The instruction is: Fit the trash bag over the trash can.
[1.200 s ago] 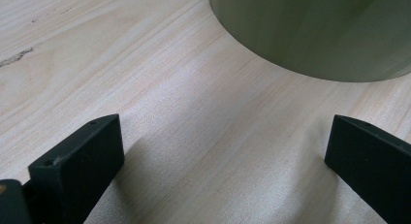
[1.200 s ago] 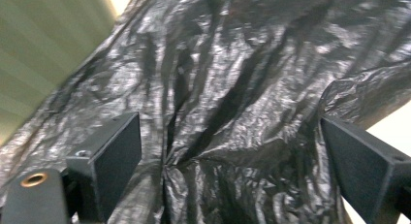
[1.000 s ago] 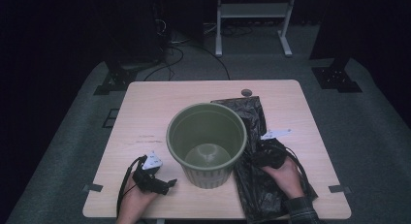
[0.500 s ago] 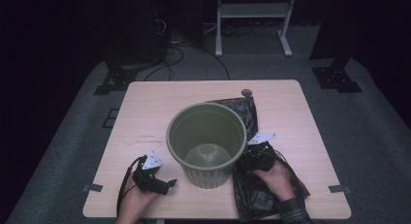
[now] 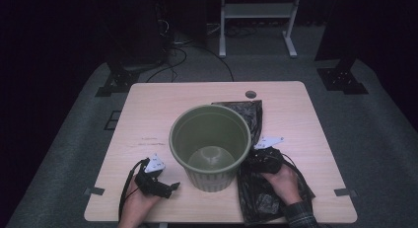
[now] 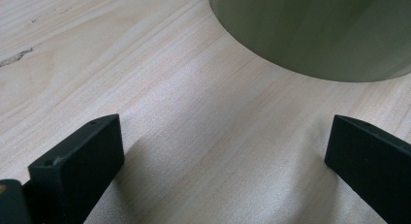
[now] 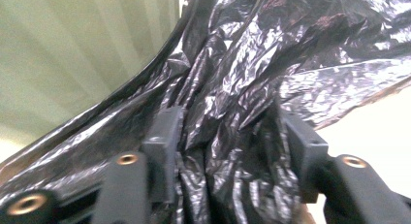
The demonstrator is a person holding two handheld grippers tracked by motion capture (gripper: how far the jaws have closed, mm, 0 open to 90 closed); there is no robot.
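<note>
Change: my right tool [image 5: 260, 158] has just been closing its jaws, and black plastic is now gathered between them where a second ago they stood wide over the flat sheet.
Meaning: I judge this as the grab on the bag [image 5: 251, 114], the first step toward lifting it and lining the bin [image 5: 210, 145] with it; nothing is raised yet.
Right tool: about half closed, pads pressing a bunched fold of the bag [image 7: 228, 136] from both sides, in the right gripper view. It sits just to the right of the bin, close against its wall [image 7: 87, 54].
Left tool: my left tool [image 5: 160, 187] rests on the desk [image 5: 148, 119] to the lower left of the bin, jaws wide apart with only bare wood between them [image 6: 218, 151]. It holds nothing and is not touching the bin [image 6: 320, 35].
Bag: lies flat and crumpled on the desk on the right side of the bin, running from behind the bin toward the near edge, partly tucked under the bin's base.
Bin: upright, empty, mid-desk.
Next: I expect I need a firm pinch before lifting, since thin film may slip out.
</note>
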